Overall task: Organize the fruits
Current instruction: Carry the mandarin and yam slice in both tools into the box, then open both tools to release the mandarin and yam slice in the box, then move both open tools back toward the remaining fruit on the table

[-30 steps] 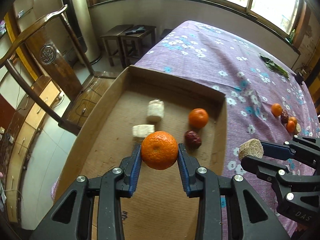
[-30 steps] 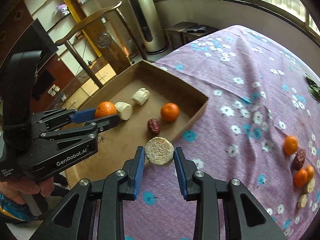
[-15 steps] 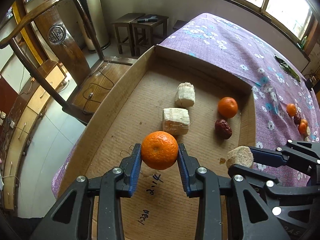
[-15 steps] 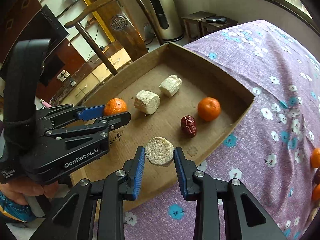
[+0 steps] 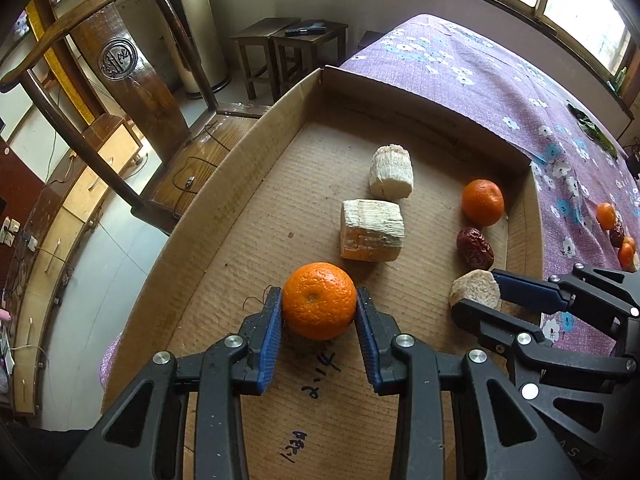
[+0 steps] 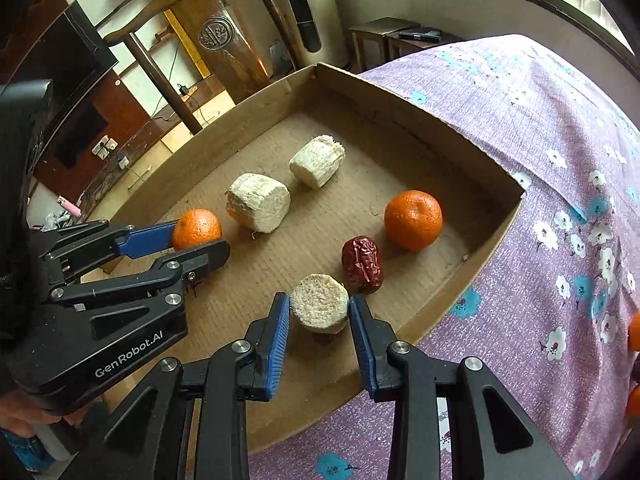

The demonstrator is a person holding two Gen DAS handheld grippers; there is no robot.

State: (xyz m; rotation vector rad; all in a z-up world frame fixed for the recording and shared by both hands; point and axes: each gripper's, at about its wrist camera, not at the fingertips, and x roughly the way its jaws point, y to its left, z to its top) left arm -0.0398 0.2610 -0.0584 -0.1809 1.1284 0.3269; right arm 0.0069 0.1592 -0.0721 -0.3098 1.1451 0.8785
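My left gripper is shut on an orange mandarin, low over the cardboard tray; the mandarin also shows in the right wrist view. My right gripper is shut on a pale sugarcane chunk, low inside the tray beside a red date. Lying in the tray are two other sugarcane chunks, a second mandarin and the date.
More mandarins and dates lie on the purple flowered tablecloth to the right of the tray. A wooden chair and stools stand beyond the tray's left side. Green leaves lie at the far right.
Both grippers have moved forward and down over the tray with their loads; the right gripper has gone from outside the tray's rim to inside it, beside the date.
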